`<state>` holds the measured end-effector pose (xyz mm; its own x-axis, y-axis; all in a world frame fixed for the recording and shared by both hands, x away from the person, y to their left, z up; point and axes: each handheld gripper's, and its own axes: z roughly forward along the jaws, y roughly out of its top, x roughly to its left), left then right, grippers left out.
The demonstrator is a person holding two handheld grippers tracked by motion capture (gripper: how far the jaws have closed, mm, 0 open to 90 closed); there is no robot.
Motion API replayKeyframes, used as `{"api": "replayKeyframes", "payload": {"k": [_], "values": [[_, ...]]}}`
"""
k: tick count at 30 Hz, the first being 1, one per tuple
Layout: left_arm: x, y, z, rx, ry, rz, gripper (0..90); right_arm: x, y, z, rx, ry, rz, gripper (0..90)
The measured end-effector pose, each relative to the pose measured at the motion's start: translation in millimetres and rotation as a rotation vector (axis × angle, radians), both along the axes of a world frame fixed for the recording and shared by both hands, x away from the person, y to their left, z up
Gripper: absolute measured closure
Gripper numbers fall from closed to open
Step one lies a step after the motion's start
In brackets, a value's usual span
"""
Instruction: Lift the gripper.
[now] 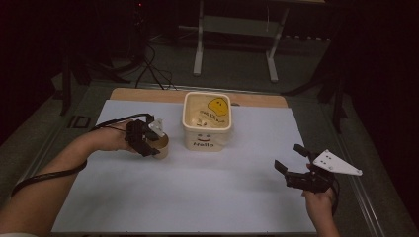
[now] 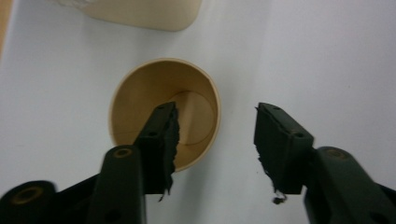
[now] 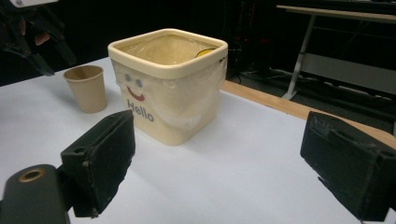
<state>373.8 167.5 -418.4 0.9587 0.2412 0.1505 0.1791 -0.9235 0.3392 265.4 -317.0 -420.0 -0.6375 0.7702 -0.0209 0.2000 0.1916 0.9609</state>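
Here, at centre-left of the high view, the left gripper hangs over the paper cup, fingers spread, one inside the rim. Lower right, the right gripper gapes empty, near the cream bin on the counter.

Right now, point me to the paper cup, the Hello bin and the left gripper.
paper cup [image 2: 140,93], left gripper view, inner wall.
Hello bin [image 3: 154,112], right gripper view, front wall.
left gripper [image 2: 215,140], left gripper view, between fingertips.
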Motion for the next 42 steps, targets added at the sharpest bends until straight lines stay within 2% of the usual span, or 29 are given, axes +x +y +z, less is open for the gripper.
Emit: {"api": "replayKeyframes", "payload": {"k": [4, 11, 21, 24, 27, 31, 34, 35, 37, 42], "values": [[3.8, -2.6, -7.1, 0.022, 0.032, 0.002, 58.9, 0.8, 0.3, -0.8, -0.004, 0.003, 0.002, 10.0], [9.7, -4.7, -16.3, 0.042, 0.039, 0.007, 60.8, 1.5, 0.3, -2.2, -0.007, 0.008, 0.005, 10.1], [13.4, -7.3, -28.5, 0.054, 0.040, -0.021, 80.4, 1.3, -1.0, -2.6, -0.005, 0.012, 0.005, 10.0], [14.8, -6.3, -28.7, 0.058, 0.037, -0.038, 86.1, 1.6, -1.2, -3.4, -0.007, 0.015, 0.006, 10.0], [14.5, -5.7, -29.3, 0.049, 0.028, -0.049, 86.9, 1.8, -1.0, -3.7, -0.008, 0.016, 0.008, 10.0], [13.8, -3.7, -29.4, 0.055, 0.006, -0.104, 88.0, 2.1, -1.1, -4.2, -0.011, 0.019, 0.007, 10.0], [13.7, -1.7, -27.9, 0.040, 0.020, -0.137, 88.4, 2.1, -1.1, -3.6, -0.010, 0.016, 0.009, 10.0], [13.5, -1.5, -27.1, 0.039, 0.024, -0.135, 88.7, 2.0, -0.9, -3.3, -0.009, 0.015, 0.010, 10.0], [12.1, -0.2, -24.9, 0.032, 0.020, -0.149, 88.7, 1.9, -0.7, -2.9, -0.009, 0.015, 0.010, 10.0], [10.8, 5.9, -14.9, 0.013, 0.044, -0.139, 88.8, 2.1, -0.4, -2.9, -0.008, 0.016, 0.011, 10.0]]}}
